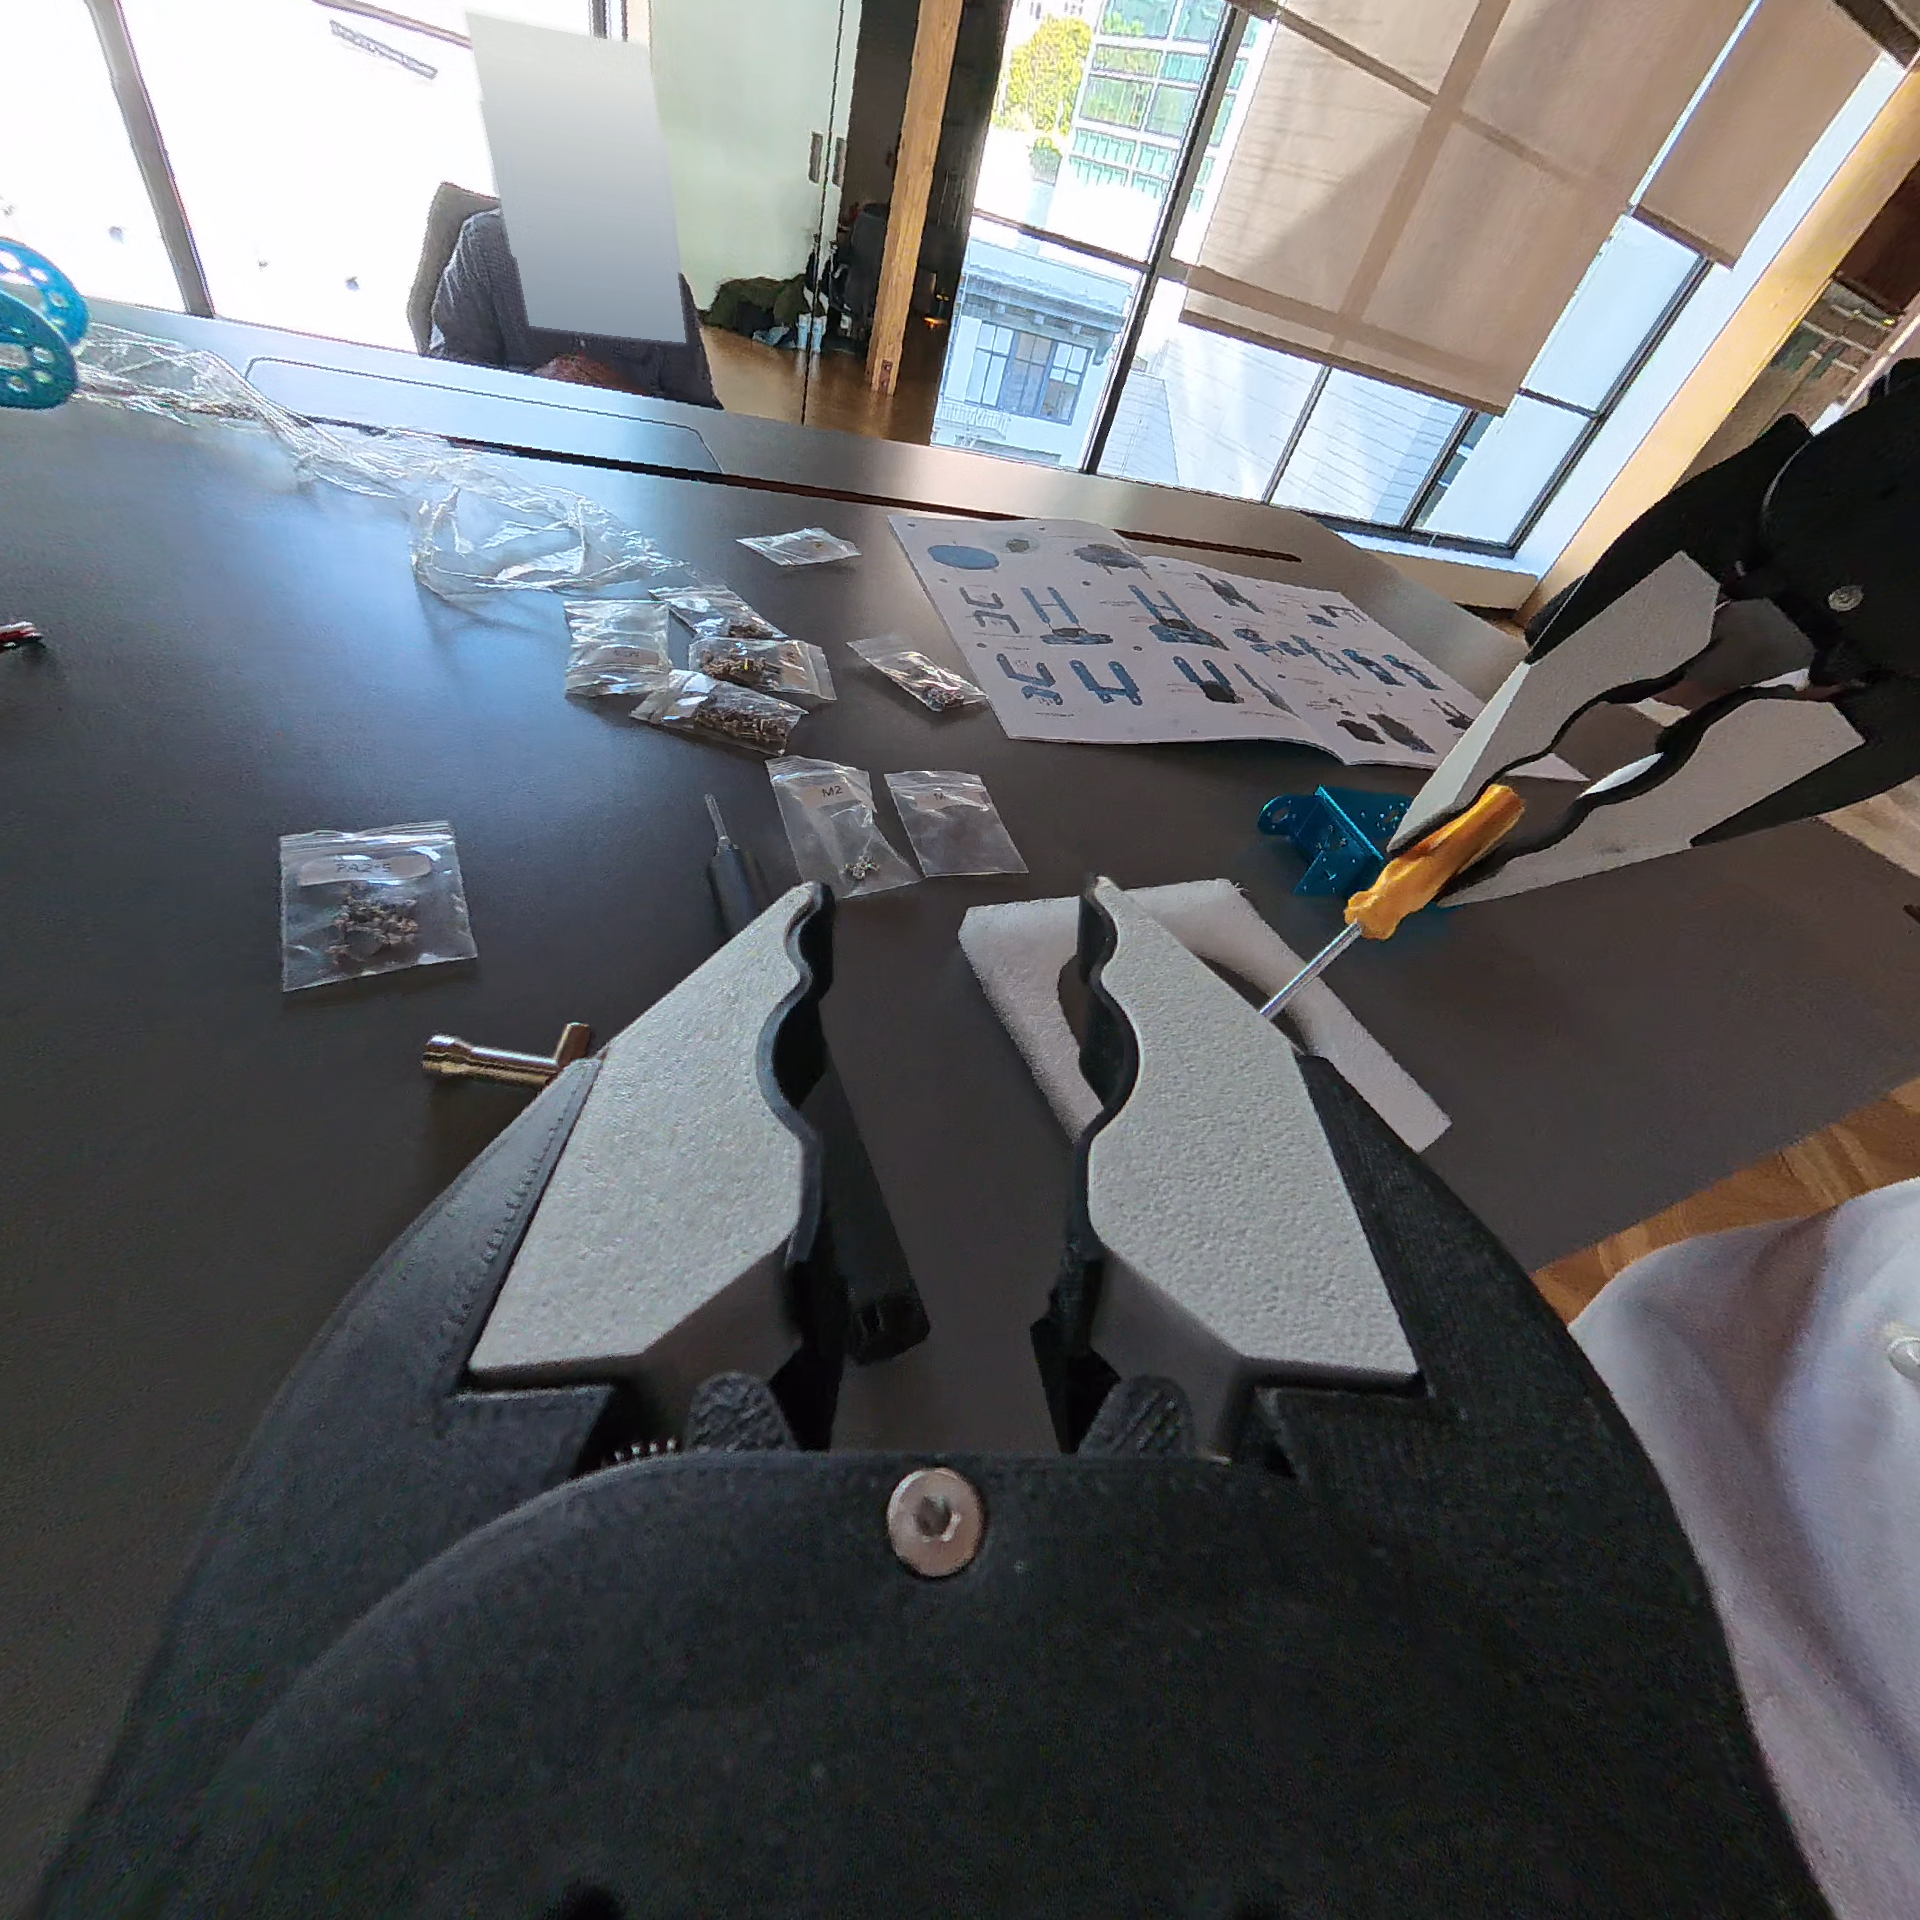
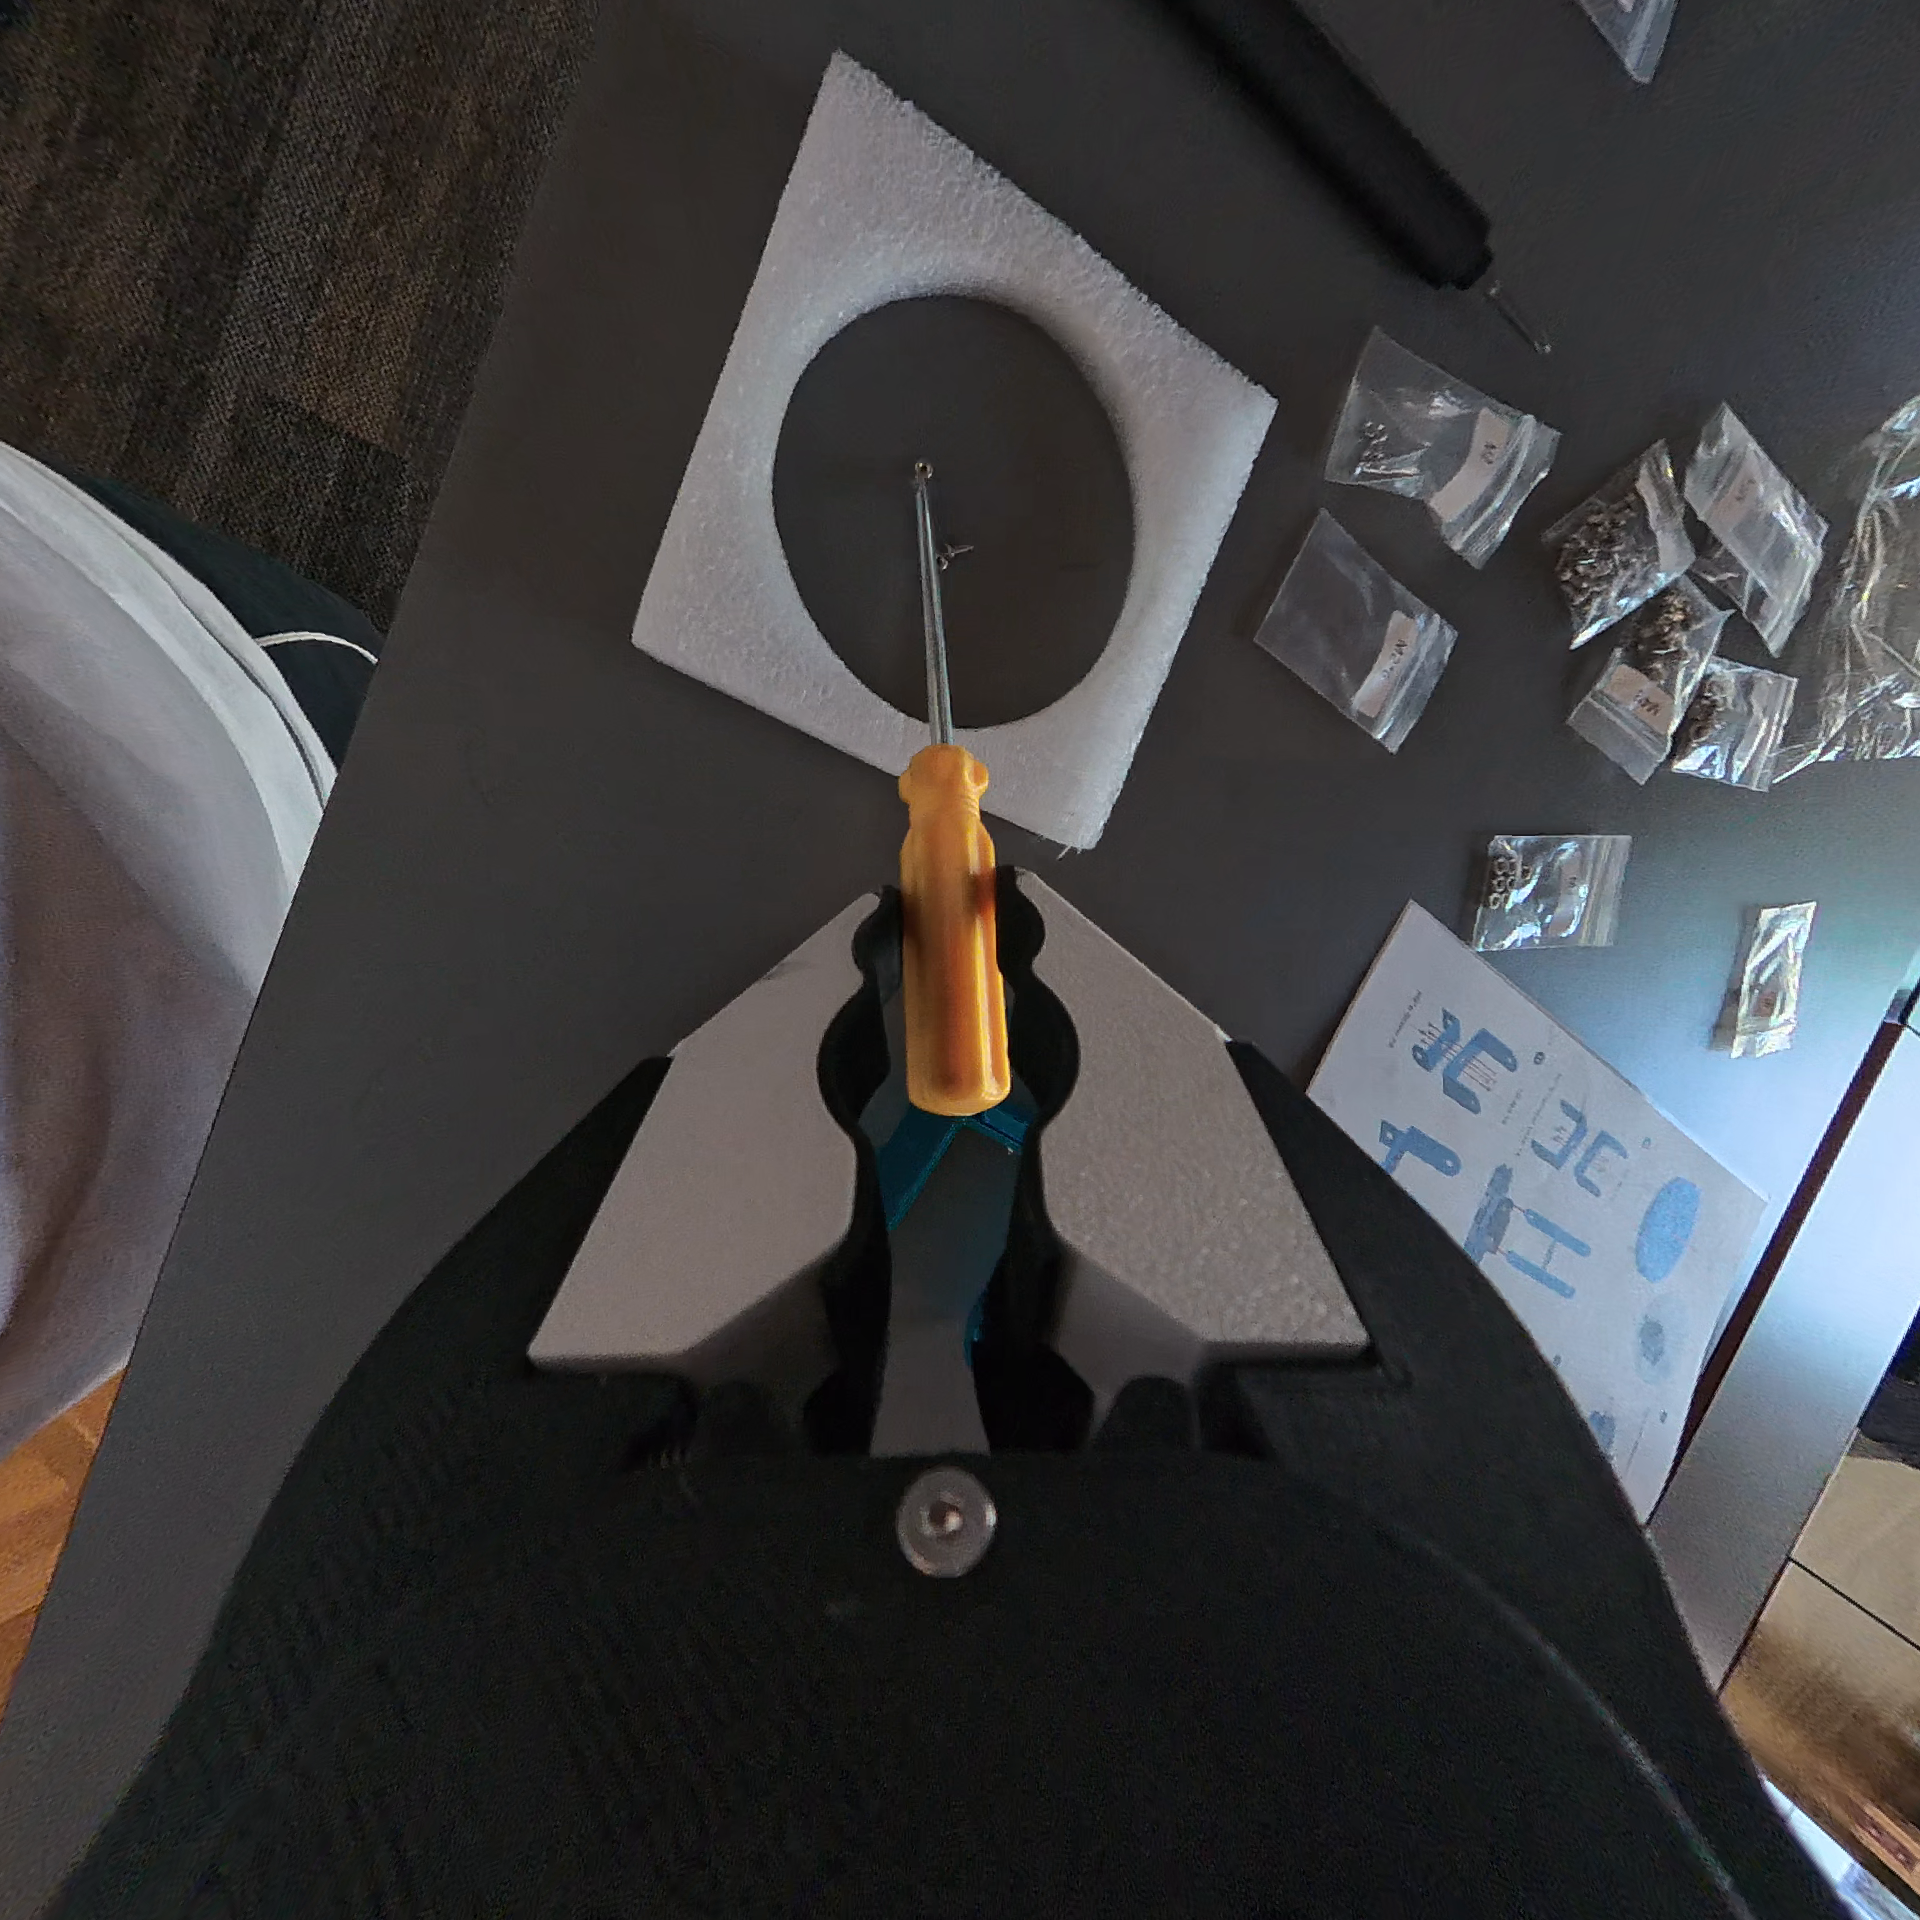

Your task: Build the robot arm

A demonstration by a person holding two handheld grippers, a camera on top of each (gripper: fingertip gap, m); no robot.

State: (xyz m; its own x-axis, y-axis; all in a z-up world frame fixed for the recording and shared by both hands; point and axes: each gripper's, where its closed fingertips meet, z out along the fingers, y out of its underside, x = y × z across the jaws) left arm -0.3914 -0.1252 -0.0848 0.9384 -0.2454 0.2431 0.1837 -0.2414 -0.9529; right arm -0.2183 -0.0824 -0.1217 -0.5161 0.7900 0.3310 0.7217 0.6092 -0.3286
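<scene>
My right gripper [image 2: 948, 894] is shut on the orange handle of a small screwdriver [image 2: 951, 935]. Its thin shaft points down into the round hole of a white foam square [image 2: 966, 239], and its tip is at a tiny screw [image 2: 923, 473] on the dark table. A second tiny screw [image 2: 954, 554] lies beside the shaft. A blue metal bracket [image 2: 914, 1153] shows under the right jaws. My left gripper [image 1: 951, 904] is open and empty, hovering over the near edge of the foam square [image 1: 1226, 935]. The left wrist view also shows the right gripper [image 1: 1455, 842], the screwdriver [image 1: 1429, 862] and the bracket [image 1: 1320, 831].
Several small clear bags of screws [image 1: 727, 665] lie mid-table, and one lies apart [image 1: 374, 904]. A printed instruction sheet [image 1: 1195, 644] lies beyond them. A metal socket wrench [image 1: 499, 1055] and a thin black tool [image 1: 732, 883] lie near my left fingers. Crumpled clear plastic [image 1: 499, 530] lies far left. A person sits behind the table. The left gripper's tips are roughly 20 cm from the right gripper's. The left gripper is farther from the foam square [image 1: 1226, 935], some 15 cm, than the right, some 6 cm. It turns up in the right wrist view [image 2: 1033, 739] as well.
</scene>
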